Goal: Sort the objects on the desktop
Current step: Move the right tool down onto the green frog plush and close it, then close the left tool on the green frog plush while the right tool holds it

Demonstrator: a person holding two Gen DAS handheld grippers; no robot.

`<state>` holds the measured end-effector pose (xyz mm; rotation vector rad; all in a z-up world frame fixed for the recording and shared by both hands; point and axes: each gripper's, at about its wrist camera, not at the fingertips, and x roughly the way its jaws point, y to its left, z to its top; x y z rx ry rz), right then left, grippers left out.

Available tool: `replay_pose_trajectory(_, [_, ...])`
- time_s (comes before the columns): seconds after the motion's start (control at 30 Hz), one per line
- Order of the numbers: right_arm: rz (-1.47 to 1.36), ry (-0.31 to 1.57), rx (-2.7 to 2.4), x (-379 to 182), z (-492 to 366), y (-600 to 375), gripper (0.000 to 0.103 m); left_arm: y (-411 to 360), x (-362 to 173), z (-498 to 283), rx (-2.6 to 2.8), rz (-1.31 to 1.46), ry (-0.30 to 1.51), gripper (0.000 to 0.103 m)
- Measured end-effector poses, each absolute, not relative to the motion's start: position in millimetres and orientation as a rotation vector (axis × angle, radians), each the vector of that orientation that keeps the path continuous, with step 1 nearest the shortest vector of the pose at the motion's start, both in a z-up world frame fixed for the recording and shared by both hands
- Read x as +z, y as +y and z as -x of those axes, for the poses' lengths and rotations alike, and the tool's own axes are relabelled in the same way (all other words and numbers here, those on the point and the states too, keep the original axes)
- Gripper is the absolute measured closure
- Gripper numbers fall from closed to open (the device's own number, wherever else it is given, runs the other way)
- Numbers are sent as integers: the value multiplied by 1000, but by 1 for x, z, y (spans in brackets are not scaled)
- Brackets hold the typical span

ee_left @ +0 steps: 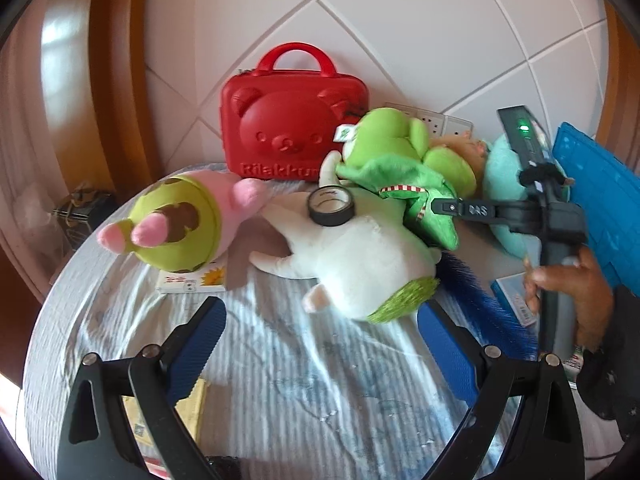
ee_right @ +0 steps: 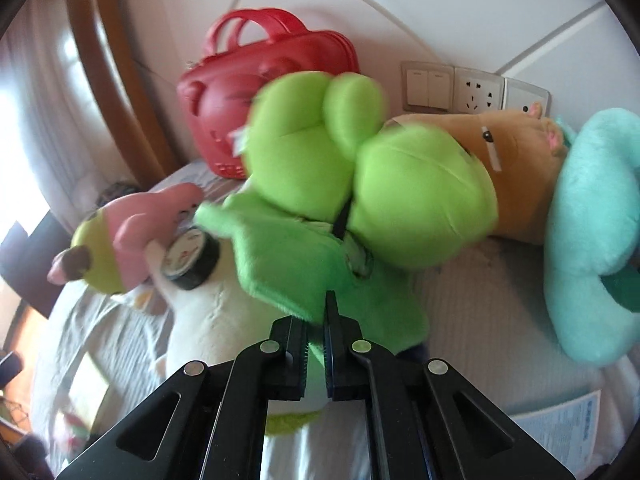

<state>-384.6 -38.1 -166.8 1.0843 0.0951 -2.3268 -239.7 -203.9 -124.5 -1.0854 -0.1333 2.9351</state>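
While the right hand-held gripper (ee_right: 318, 344) pinches the green plush (ee_right: 360, 184) by its cape among desk (ee_left: 280, 380) toys, soft and light, the left hand-held gripper (ee_left: 320, 320) gapes empty.

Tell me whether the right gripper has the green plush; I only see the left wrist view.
Observer: Yes. The right gripper is shut on the green plush, pinching its fabric edge.
Operator: What's behind that plush?
Observer: A brown plush, lying against the teal plush.
Operator: Anything to the gripper's right?
Observer: A printed sheet, lying flat.
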Motion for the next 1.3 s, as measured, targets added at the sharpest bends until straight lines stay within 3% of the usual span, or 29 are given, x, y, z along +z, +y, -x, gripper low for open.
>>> replay_pose_trajectory(0.23, [-1108, 53, -2289, -170, 325, 10, 97, -173, -126, 260, 2832, 1047, -175, 5])
replay_pose_trajectory(0.33, [-1129, -8, -2251, -175, 294, 44, 102, -147, -127, 269, 2771, 1033, -153, 5])
replay_pose_trajectory(0.6, [-1123, 67, -2312, -181, 250, 103, 101, -98, -126, 283, 2710, 1022, -36, 5])
replay_pose_trajectory(0.63, [-1123, 38, -2315, -180, 253, 110, 98, -97, -127, 282, 2715, 1023, -35, 5])
replay_pose_trajectory(0.7, [-1167, -29, -2325, -182, 267, 121, 75, -101, -128, 277, 2728, 1015, -33, 5])
replay_pose_trajectory(0.73, [-1186, -85, -2321, -182, 274, 125, 55, -104, -130, 275, 2734, 1017, -29, 5])
replay_pose_trajectory(0.77, [-1180, -134, -2304, -181, 279, 126, 45, -109, -132, 273, 2751, 1024, -29, 5])
replay_pose_trajectory(1.03, [-1112, -166, -2340, -162, 328, 79, 44, -138, -137, 273, 2802, 1048, -31, 5])
replay_pose_trajectory(1.3, [-1061, -264, -2519, -154, 343, 140, 43, -122, -133, 288, 2710, 998, -14, 5])
